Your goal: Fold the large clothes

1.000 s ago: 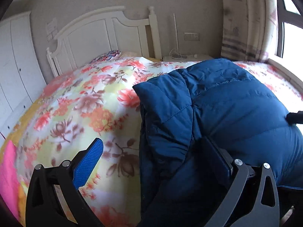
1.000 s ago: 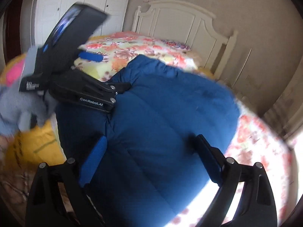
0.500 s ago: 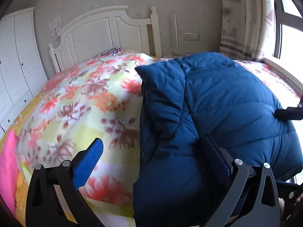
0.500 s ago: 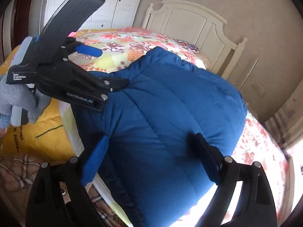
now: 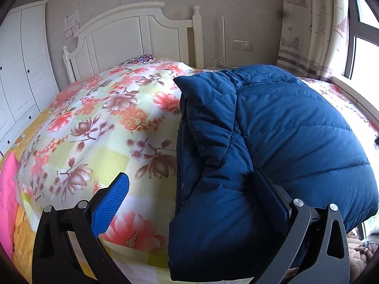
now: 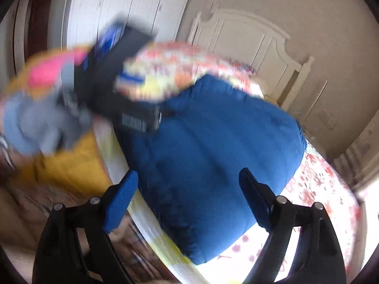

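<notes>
Okay, left gripper (image 5: pixel 189 184) has its jaws spread wide, nothing pinched between them. Its blue-padded left finger (image 5: pixel 110 204) hangs over the floral bedspread (image 5: pixel 99 123); its right finger sits against the near fold of the blue puffer jacket (image 5: pixel 284 130), dark against the fabric, so contact is likely but can't tell for sure. The jacket lies ahead and to the right of this gripper, bunched into a rounded heap on the bed, with a folded-over flap running up the heap's left edge. Bare bedspread is ahead-left. Far ahead stands the white headboard (image 5: pixel 123 35); a white wardrobe (image 5: pixel 21 66) is at far left, and a curtain (image 5: pixel 305 23) and window at far right. A pink cloth (image 5: pixel 7 189) shows at the lower left edge.

Right gripper (image 6: pixel 189 187) is also spread wide, gripping nothing. The jacket (image 6: pixel 213 153) fills the gap between its fingers and runs ahead of them; whether either pad touches the fabric is unclear. The right-wrist view is heavily motion-blurred. Ahead-left of the right gripper is the other gripper, a dark smeared block (image 6: pixel 123 75), held by a gray-gloved hand (image 6: pixel 42 123). A yellow blanket (image 6: pixel 71 165) hangs to the left below the bed edge.
</notes>
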The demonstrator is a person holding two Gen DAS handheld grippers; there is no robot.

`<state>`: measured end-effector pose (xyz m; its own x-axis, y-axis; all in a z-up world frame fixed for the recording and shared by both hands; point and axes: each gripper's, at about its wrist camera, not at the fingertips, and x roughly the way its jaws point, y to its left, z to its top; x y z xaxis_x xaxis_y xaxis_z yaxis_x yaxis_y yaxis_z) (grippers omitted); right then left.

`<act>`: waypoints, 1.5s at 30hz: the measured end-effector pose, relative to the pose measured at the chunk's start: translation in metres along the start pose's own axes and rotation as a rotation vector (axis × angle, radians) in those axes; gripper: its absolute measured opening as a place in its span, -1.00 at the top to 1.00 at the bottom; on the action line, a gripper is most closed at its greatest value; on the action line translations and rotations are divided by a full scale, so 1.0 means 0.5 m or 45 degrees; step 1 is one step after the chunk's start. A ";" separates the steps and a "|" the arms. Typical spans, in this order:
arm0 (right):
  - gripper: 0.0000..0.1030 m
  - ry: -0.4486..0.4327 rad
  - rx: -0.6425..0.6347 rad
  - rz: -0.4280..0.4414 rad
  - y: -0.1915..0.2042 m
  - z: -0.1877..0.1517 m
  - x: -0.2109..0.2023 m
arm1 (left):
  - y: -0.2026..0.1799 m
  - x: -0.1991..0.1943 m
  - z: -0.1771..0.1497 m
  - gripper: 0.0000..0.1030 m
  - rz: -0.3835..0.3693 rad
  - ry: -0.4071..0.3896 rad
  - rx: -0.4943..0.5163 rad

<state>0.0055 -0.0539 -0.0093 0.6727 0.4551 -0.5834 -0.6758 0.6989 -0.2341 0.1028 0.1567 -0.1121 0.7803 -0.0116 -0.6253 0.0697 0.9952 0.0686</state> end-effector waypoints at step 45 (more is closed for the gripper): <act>-0.64 0.095 1.120 0.540 -0.254 -0.145 0.191 | 0.130 0.187 -0.003 -0.43 -1.128 0.445 -0.602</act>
<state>0.1336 -0.1392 -0.0916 0.3847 0.7484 -0.5403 -0.3710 0.6613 0.6519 0.1796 0.2204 -0.1671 0.3420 -0.7970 -0.4977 0.2182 0.5826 -0.7830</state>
